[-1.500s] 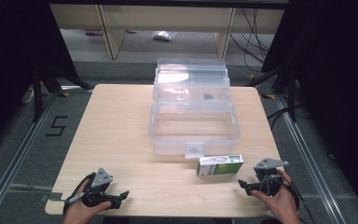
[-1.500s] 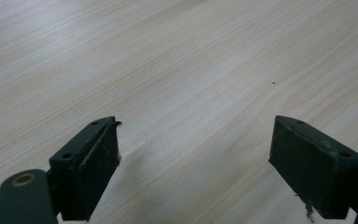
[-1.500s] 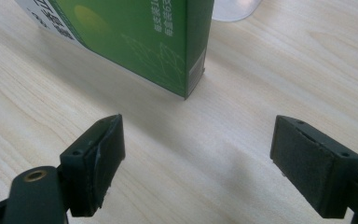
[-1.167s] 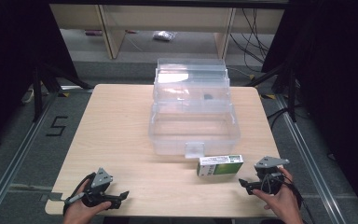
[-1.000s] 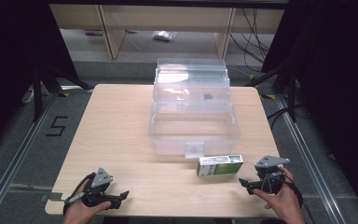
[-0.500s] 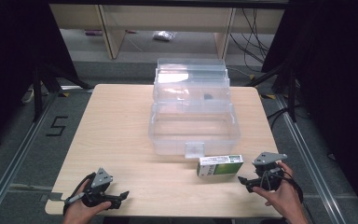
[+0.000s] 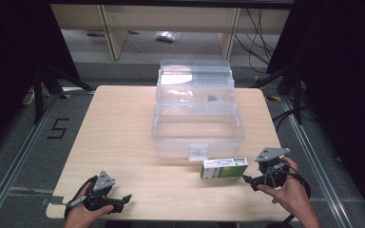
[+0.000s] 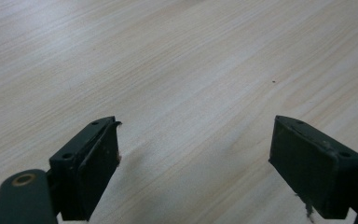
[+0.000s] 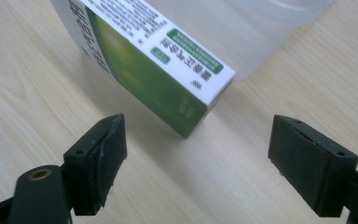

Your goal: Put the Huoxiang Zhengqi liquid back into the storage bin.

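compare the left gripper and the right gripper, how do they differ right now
The left gripper sits at the near left corner of the light wooden table, aimed at bare wood; the right gripper sits near the right edge, aimed at the green and white cardboard box. The left has nothing close ahead; the right has the box end just beyond its jaws. Both are open and hand-held.

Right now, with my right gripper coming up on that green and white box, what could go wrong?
The right gripper is open and lined up on one end corner of the box, not its sides, so closing may push or spin it away. The box lies close to the clear container, so a push could jam it against the front wall.
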Demonstrator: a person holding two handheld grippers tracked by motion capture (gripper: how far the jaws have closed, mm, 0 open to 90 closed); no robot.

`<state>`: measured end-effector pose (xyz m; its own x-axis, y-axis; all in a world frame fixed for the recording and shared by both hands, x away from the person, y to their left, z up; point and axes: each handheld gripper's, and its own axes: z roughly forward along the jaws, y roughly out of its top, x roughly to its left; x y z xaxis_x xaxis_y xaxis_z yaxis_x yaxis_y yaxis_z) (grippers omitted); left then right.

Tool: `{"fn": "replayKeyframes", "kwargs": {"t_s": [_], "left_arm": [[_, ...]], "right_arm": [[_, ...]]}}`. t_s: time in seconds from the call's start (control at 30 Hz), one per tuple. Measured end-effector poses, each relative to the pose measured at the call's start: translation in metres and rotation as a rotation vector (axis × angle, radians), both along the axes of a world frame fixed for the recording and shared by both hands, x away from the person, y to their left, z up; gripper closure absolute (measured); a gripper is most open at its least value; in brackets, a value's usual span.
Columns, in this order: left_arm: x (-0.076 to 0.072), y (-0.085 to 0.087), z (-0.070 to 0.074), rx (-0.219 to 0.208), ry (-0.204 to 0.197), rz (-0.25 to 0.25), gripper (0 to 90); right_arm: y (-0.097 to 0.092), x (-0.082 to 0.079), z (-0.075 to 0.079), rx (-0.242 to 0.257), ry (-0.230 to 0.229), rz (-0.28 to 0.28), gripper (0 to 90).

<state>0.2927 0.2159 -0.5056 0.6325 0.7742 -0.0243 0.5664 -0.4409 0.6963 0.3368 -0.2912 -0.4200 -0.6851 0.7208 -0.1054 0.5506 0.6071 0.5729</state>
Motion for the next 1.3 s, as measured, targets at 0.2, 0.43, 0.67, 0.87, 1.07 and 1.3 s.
{"fn": "replayKeyframes", "kwargs": {"t_s": [0.2,0.43,0.67,0.87,1.07,1.3], "left_arm": [[0.001,0.000,-0.001,0.007,-0.005,0.013,15.1],[0.000,0.000,0.000,0.002,-0.004,0.010,15.1],[0.001,0.003,0.001,0.035,0.006,-0.020,15.1],[0.001,0.003,0.001,0.029,0.005,-0.018,15.1],[0.001,0.003,0.001,0.033,0.006,-0.021,15.1],[0.001,0.002,0.001,0.029,0.003,-0.016,15.1]], "right_arm": [[0.008,0.006,0.013,-0.024,-0.018,0.055,20.4],[0.020,0.015,0.023,-0.078,-0.031,0.141,21.3],[0.035,0.020,0.029,-0.125,0.009,0.176,21.3],[0.051,0.032,0.032,-0.175,0.009,0.262,21.3],[0.064,0.039,0.031,-0.191,0.037,0.309,21.2],[0.076,0.047,0.024,-0.230,0.076,0.364,22.5]]}}
